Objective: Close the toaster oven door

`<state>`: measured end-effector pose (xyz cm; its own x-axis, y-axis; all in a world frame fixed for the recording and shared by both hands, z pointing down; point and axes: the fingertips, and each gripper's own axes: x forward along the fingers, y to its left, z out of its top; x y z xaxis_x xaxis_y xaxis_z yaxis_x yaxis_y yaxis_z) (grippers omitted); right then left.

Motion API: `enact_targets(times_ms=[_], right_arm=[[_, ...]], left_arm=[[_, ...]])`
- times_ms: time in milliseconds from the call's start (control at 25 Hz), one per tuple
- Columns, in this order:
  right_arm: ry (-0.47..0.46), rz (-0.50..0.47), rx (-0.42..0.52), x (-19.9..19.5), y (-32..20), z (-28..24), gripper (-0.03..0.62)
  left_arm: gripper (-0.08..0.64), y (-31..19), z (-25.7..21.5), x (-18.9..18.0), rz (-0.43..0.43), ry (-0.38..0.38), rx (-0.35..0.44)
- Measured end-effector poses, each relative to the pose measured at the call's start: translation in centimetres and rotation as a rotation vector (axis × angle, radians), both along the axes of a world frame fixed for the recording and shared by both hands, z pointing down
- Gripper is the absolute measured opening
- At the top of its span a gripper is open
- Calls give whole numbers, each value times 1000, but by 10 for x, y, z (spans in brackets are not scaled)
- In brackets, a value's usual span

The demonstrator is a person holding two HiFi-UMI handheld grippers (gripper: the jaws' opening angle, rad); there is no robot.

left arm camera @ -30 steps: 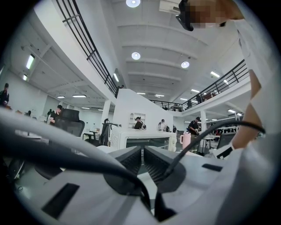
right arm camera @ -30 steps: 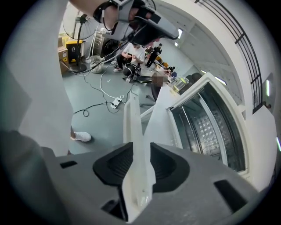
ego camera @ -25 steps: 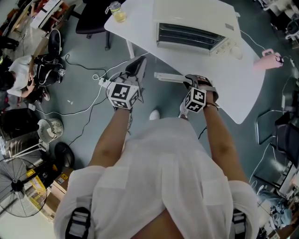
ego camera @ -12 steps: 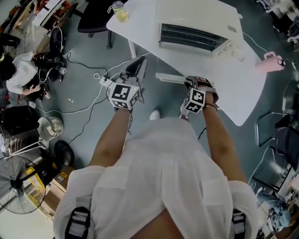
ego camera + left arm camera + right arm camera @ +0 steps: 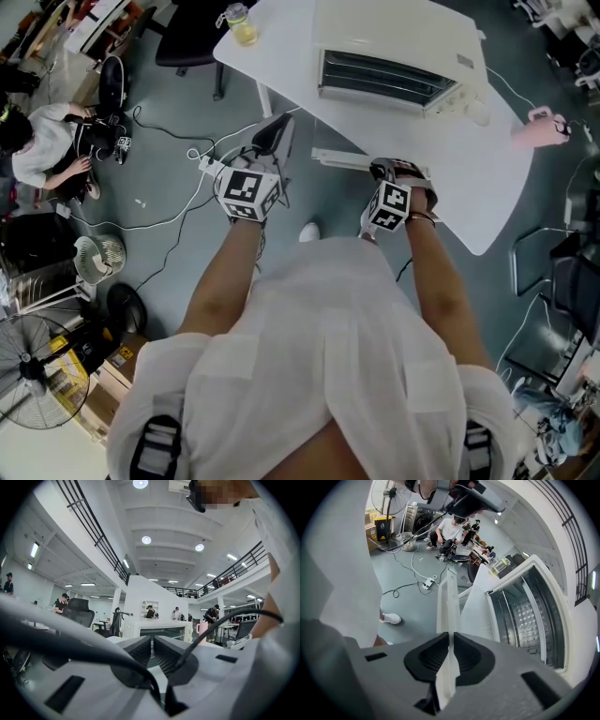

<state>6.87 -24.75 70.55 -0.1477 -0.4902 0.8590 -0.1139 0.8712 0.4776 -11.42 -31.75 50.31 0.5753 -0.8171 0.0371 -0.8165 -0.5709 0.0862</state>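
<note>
Around the handle (image 5: 447,597) — right gripper (image 5: 450,644) jaws closing.

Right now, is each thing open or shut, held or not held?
toaster oven: standing on the table, front open.
oven door: open, swung down.
door handle: between the right gripper's jaws.
right gripper: jaws closing on the door handle.
left gripper: shut, empty.
jar: upright on the table.
</note>
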Motion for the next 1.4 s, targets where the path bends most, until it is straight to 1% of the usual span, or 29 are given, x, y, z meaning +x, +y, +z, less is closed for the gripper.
enact_targets(times_ms=[320,480,640,920,1120,1400], right_arm=[[-11,16,36,-2,-3,-18,34],[-8,20,69,1,-8,-32,29],[-18,34,79,2,-14,-45,28],[-31,46,163,4,-30,-77,25],[-36,60,232,6,-49,-103,23],[-34,61,298,9,-74,-128,21]], left_arm=[[18,-1,-6,-1,-3,3,12],[18,-3,-13,2,-3,11,24],[18,-4,-16,4,0,12,30],[18,-5,-24,5,-4,14,46],[18,-11,-30,3,-9,11,54],[18,-16,-38,2,-20,10,67]])
